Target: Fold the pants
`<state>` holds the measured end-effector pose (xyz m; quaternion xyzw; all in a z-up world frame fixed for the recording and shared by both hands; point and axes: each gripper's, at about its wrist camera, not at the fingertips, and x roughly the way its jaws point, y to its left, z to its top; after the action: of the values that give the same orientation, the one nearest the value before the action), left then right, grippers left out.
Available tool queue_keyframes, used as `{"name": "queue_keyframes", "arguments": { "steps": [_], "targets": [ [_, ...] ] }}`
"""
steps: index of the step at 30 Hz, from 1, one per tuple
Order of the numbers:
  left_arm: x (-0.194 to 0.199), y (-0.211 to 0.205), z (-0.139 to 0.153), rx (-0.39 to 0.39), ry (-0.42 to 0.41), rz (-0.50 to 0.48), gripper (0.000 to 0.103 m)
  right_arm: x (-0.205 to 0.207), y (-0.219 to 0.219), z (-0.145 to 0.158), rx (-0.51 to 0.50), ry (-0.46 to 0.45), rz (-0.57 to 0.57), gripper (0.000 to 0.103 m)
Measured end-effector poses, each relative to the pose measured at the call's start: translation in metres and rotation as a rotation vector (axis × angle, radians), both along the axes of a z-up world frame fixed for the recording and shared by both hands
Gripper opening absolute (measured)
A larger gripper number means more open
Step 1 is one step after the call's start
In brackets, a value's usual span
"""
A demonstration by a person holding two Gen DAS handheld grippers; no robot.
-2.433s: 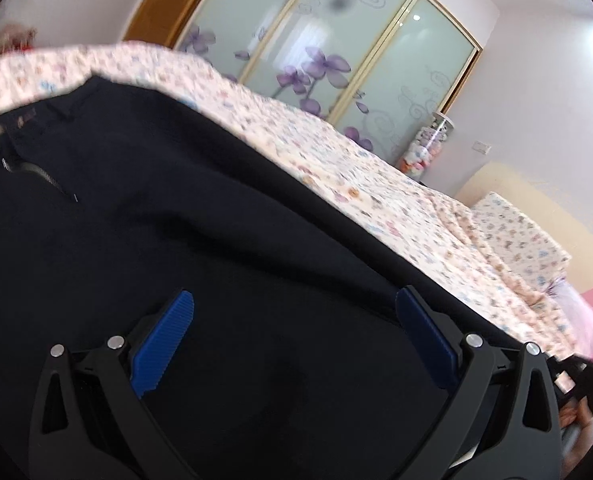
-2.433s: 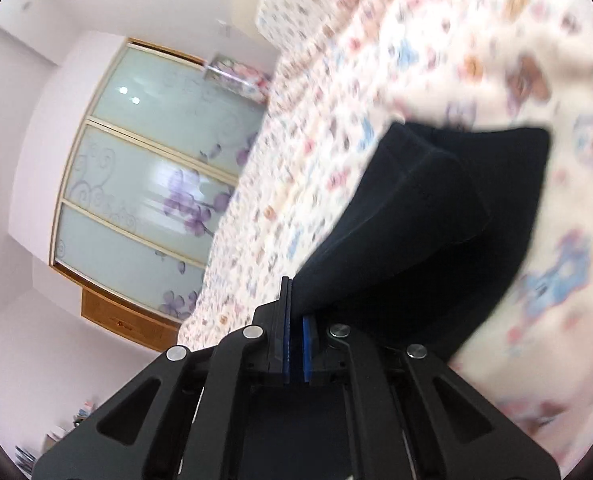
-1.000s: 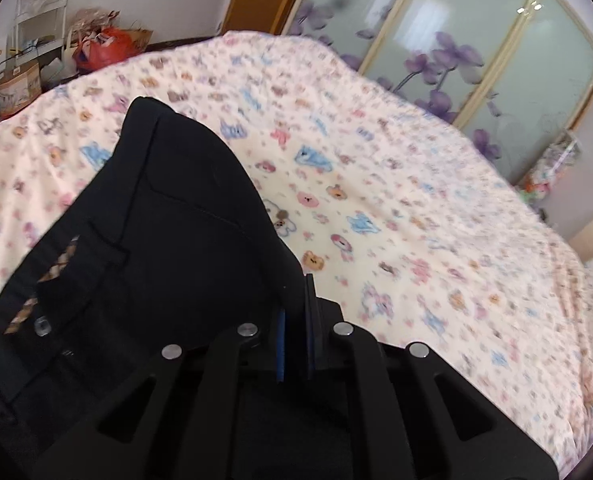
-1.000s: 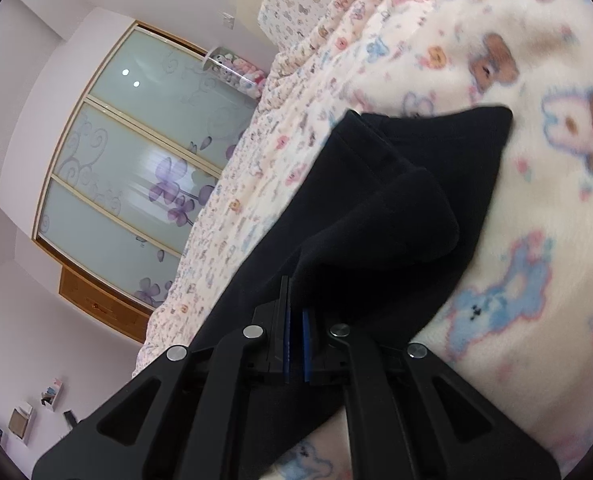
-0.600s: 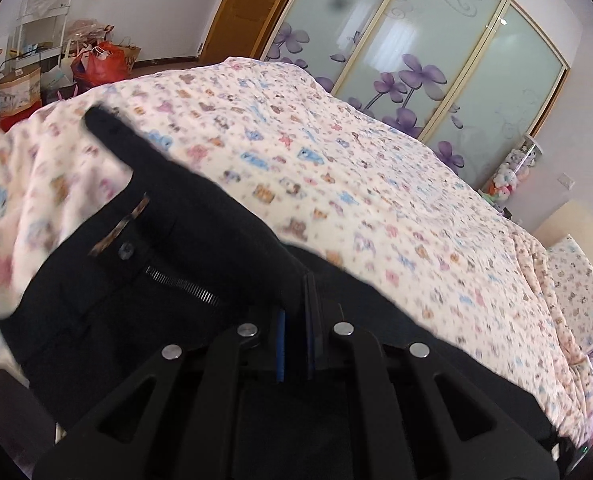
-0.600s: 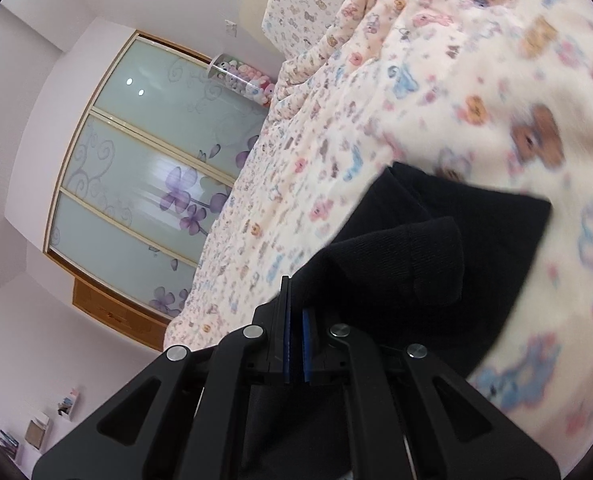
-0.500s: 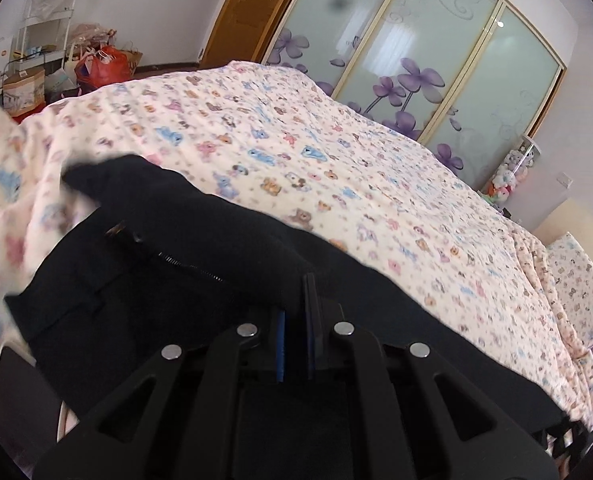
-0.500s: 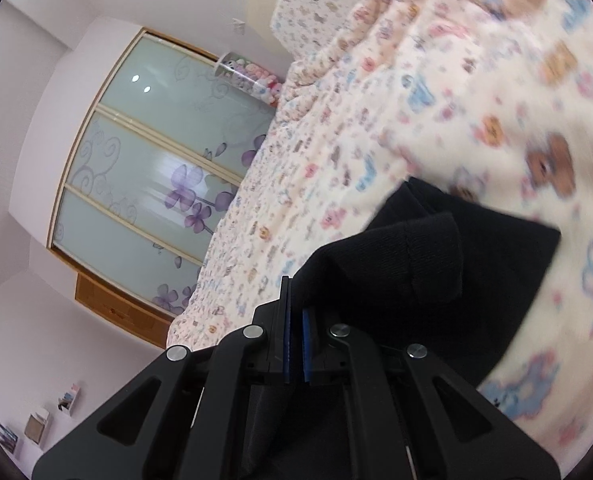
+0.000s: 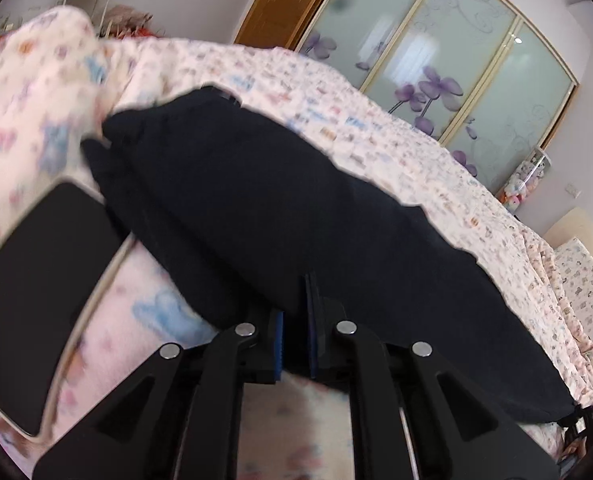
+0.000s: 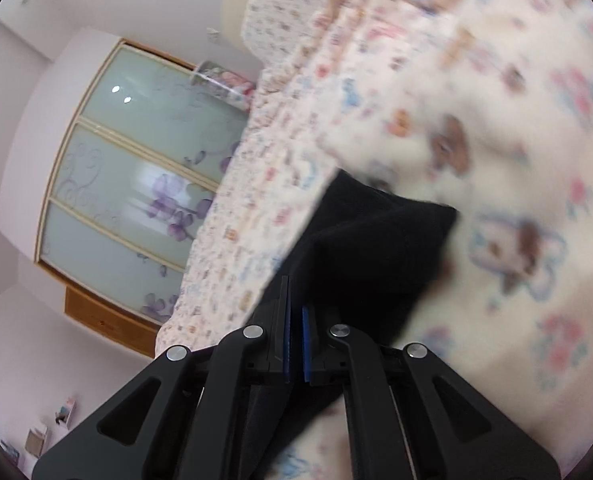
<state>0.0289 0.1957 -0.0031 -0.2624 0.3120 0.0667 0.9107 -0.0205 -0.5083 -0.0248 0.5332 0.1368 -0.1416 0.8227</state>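
Black pants (image 9: 280, 208). Cream bed cover (image 9: 436, 160), printed with small bears in pink, blue, brown. Black tongs (image 9: 294, 338), blue pads. Frosted green wardrobe doors (image 9: 436, 60), purple flowers, gold trim. Black flat slab (image 9: 36, 280), pale rim.

Left gripper (image 9: 295, 334) has its jaws pressed together on black pants (image 9: 296, 208) — right gripper (image 10: 295, 346) likewise, jaws pinched tight on the pants (image 10: 376, 252), fabric between its blue pads.

Pants (image 9: 296, 208) on the bed (image 9: 396, 136), running from near left to far right. Left tool (image 9: 294, 336) and right tool (image 10: 295, 340) at opposite ends. Wardrobe (image 9: 436, 52) behind.
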Motion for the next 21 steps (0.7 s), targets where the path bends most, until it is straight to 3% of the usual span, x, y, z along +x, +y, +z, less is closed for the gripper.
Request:
{"name": "queue_keyframes", "arguments": {
  "steps": [3,6,8,17,18,19,21],
  "targets": [
    [-0.005,0.003,0.006,-0.008,-0.024,0.017,0.019,0.000,0.001,0.000,-0.010,0.011,0.000,0.004],
    [-0.017,0.014,0.015,-0.006,-0.069,0.082,0.049,0.001,0.001,0.003,-0.020,0.016,0.005,0.004],
    [-0.018,0.025,0.015,-0.027,-0.063,0.121,0.052,0.000,0.001,0.002,-0.020,0.020,0.004,0.004],
    [0.020,0.069,0.010,-0.266,0.013,0.151,0.051,-0.003,0.000,-0.005,-0.003,0.023,0.003,0.004],
    [0.024,0.074,0.008,-0.292,0.022,0.158,0.044,-0.003,0.000,-0.006,-0.002,0.024,0.003,0.004],
    [0.026,0.079,0.006,-0.310,0.033,0.170,0.028,-0.004,0.000,-0.007,-0.001,0.024,0.003,0.004],
    [0.022,0.086,0.006,-0.339,0.016,0.172,0.013,-0.004,0.000,-0.007,-0.001,0.023,0.004,0.004]
  ]
}}
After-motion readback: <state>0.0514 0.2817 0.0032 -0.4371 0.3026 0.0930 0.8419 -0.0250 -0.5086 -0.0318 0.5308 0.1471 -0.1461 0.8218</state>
